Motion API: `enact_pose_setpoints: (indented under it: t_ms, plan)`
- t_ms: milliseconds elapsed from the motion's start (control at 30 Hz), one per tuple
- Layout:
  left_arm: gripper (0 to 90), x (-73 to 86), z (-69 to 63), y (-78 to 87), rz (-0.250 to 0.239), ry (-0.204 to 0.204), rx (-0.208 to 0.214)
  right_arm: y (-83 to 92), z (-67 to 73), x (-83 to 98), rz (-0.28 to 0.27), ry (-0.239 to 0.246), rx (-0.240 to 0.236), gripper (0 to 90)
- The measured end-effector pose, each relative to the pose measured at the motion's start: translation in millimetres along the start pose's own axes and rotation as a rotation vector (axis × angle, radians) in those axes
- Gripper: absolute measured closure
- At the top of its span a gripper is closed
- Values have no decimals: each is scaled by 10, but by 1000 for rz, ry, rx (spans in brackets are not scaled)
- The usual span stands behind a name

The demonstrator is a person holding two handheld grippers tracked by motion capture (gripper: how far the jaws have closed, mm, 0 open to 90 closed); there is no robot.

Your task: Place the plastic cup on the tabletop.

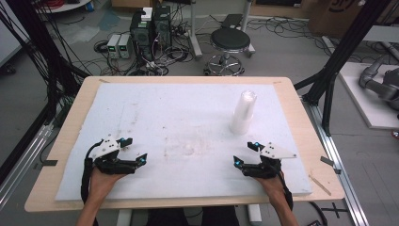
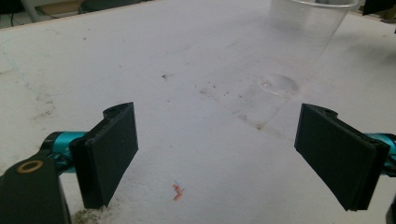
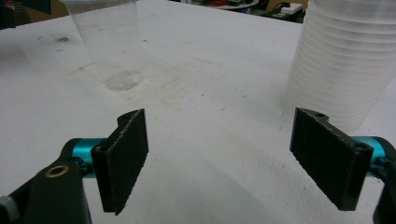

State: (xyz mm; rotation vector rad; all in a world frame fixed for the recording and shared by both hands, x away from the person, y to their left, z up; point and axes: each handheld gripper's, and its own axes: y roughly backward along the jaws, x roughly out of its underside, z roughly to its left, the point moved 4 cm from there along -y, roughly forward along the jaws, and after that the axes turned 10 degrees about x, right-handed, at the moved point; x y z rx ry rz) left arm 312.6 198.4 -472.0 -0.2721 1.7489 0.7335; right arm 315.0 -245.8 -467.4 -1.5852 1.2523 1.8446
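Two hand-held grippers at rest on a white foam mat (image 1: 141, 108); cups ahead.

The left gripper (image 1: 133, 149) and right gripper (image 1: 244, 154) both have jaws spread wide, holding nothing. A single clear plastic cup (image 1: 188, 149), hard to make out from above, stands upright between them, nearer the left one by a little, I think. A tall upright stack of translucent plastic cups (image 1: 243, 112) stands ahead of the right gripper.

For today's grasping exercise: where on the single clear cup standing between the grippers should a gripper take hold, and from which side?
Probably grip the single clear cup across its side wall below the rim, coming in level from the person's side. It stands upright, mouth up, tapering to a narrow base; the thin wall looks easily crushed, so close gently. The open right gripper seems nearest; the stack of cups stands apart.
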Motion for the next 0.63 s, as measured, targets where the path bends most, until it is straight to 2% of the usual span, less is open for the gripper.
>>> enact_pose_setpoints:
  t_ms: [300,533,633]
  plan:
    - [133,50,21,2,-15,-1,7,14,12,2,-10,14,8,190]
    - [133,62,66,35,-41,24,0,34,-9,0,-39,-4,18,191]
    - [133,65,63,41,-46,18,2,34,-11,1,-37,-7,16,190]
